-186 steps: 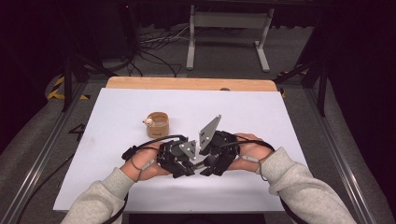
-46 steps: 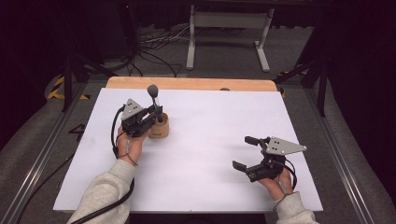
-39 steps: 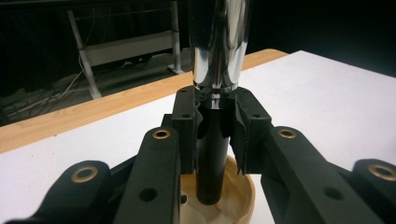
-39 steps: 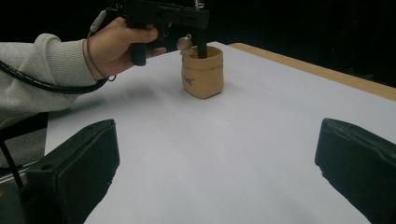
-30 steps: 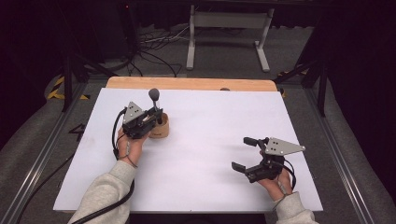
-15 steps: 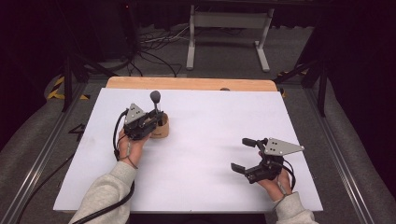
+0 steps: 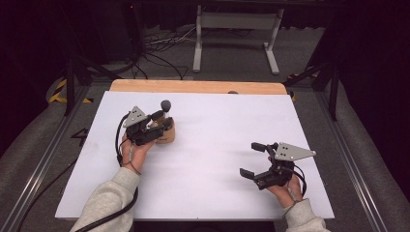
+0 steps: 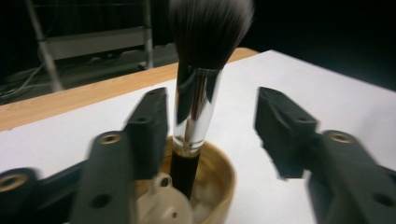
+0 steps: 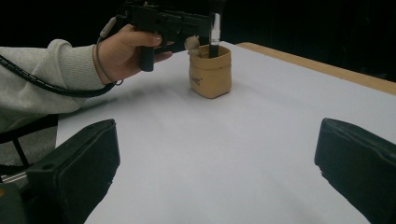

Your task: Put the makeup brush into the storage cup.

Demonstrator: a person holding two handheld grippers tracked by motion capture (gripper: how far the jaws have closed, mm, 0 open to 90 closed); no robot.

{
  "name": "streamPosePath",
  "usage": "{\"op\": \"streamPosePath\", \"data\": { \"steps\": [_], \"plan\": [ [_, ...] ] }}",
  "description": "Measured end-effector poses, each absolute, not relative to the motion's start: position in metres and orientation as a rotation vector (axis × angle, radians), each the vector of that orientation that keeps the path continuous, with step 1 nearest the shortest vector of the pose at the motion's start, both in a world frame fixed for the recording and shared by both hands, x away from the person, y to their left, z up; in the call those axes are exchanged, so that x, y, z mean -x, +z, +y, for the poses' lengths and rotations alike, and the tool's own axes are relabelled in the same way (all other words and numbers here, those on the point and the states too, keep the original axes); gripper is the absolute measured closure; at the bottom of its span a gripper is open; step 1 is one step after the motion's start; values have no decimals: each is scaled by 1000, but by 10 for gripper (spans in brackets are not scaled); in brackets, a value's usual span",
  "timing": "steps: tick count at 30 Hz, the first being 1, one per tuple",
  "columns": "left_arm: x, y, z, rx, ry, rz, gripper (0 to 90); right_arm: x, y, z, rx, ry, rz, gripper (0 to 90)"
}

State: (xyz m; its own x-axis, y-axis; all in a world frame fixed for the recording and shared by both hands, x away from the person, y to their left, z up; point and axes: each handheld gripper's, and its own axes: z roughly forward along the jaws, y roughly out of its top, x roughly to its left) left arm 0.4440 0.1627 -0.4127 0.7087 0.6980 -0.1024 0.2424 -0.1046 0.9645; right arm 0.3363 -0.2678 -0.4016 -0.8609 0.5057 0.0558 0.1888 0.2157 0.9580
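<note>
Two grippers are what we count, one per hand. Nearest us, the right gripper (image 7: 252,158) sits low over the sheet (image 7: 217,159) at the near right; its jaws stand wide apart with nothing between them and nothing touched, as the right gripper view confirms. Farther off and to the left, the left gripper (image 7: 163,123) is at the pot (image 7: 166,134). In its own view the jaws are spread on either side of the brush (image 8: 196,93), the left jaw just beside the ferrule; we cannot tell whether it touches. The grip is not closed on the brush.

We count one pot, small and tan, standing upright on the far left part of the sheet. One brush stands upright in it, dark bristles on top, silver ferrule below, black handle down inside. One small pale piece (image 8: 161,205) lies in the pot beside the handle.

One white sheet covers the table; a wooden edge (image 7: 193,86) shows along the far side. Beyond it we see grey floor, loose cables (image 7: 159,48) and one pale metal stand (image 7: 237,29) against a dark room.
</note>
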Motion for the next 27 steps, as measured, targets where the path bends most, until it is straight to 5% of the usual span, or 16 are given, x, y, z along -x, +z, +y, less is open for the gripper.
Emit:
{"op": "streamPosePath", "data": {
  "steps": [7,10,27],
  "plan": [
    [-438,-404,170,-1636,450,695,108,-341,-401,-267,-652,1695,2223,3],
    [-434,-401,172,-1649,454,672,48,-344,-400,-268,-652,1694,2219,1],
    [-389,-383,193,-1651,427,580,14,-353,-393,-275,-616,1686,2146,0]
  ]
}}
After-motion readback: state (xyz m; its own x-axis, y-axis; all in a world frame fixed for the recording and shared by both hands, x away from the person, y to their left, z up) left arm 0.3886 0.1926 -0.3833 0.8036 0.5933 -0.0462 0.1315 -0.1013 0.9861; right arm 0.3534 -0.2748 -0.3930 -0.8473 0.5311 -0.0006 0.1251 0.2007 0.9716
